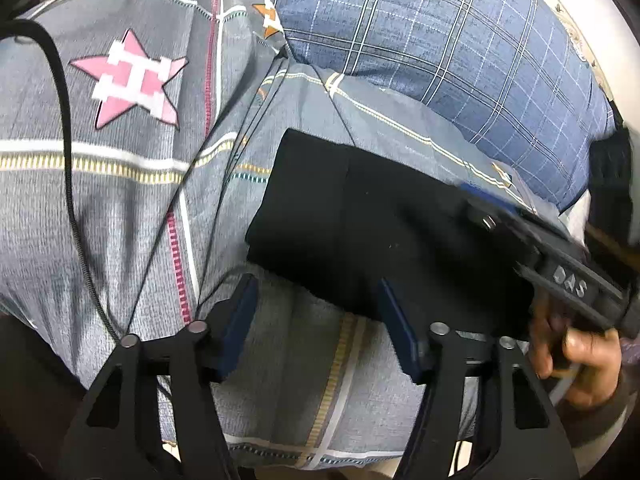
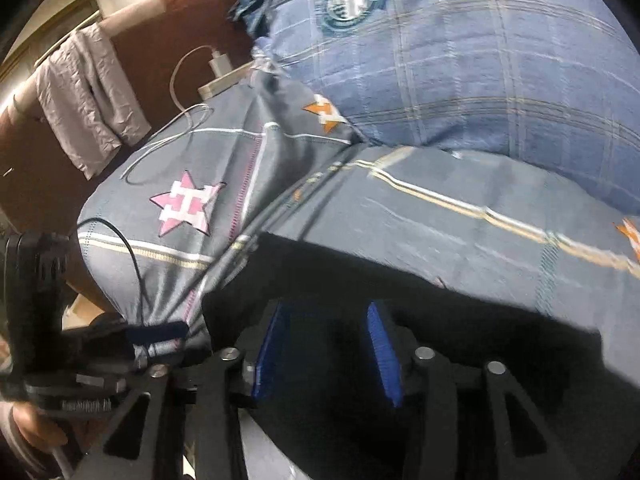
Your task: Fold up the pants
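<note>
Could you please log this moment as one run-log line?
black pants: folded, on bedsheet | left gripper: open | right gripper: open over pants

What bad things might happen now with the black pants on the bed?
The thin black cables trail across the grey star bedsheet right beside the folded black pants. A gripper might snag one and drag the fold apart.

The right gripper hangs open just over the pants, and its view is blurred, so it seems to be moving. It might rumple the cloth.

The blue checked pillow crowds the far side, leaving little room.
</note>
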### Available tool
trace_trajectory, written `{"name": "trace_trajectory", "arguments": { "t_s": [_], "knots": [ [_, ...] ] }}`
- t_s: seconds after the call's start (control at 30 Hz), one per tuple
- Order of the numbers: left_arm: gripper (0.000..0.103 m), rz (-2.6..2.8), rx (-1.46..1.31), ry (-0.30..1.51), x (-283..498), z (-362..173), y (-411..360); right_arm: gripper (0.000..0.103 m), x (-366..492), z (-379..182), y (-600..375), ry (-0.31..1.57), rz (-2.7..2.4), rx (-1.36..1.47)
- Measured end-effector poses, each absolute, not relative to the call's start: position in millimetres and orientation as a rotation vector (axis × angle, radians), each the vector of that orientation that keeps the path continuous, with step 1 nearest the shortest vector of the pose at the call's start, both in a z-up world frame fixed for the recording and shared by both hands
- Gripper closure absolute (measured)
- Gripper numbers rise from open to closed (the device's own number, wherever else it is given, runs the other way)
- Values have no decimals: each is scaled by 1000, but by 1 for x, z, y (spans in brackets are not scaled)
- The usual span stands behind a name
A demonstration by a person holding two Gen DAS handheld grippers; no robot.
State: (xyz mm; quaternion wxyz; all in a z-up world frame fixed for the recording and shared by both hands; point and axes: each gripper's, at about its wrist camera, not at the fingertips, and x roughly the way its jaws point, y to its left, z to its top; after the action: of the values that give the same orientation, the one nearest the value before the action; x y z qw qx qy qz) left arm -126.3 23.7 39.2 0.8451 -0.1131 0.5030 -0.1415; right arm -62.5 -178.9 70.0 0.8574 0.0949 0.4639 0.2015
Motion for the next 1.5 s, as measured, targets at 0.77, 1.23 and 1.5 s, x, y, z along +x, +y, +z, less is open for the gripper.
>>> {"name": "trace_trajectory", "arguments": {
  "t_s": [0.77,1.23,1.5],
  "knots": [
    [22,-295,-299,1089,-108,13,12,51,15,30,-116,1097,506,9],
    [38,-332,-336,1045,-101,11,12,76,7,31,-120,1042,524,63],
    [70,-445,-318,902,-113,57,8,89,-23,81,-155,888,515,259]
  ]
}}
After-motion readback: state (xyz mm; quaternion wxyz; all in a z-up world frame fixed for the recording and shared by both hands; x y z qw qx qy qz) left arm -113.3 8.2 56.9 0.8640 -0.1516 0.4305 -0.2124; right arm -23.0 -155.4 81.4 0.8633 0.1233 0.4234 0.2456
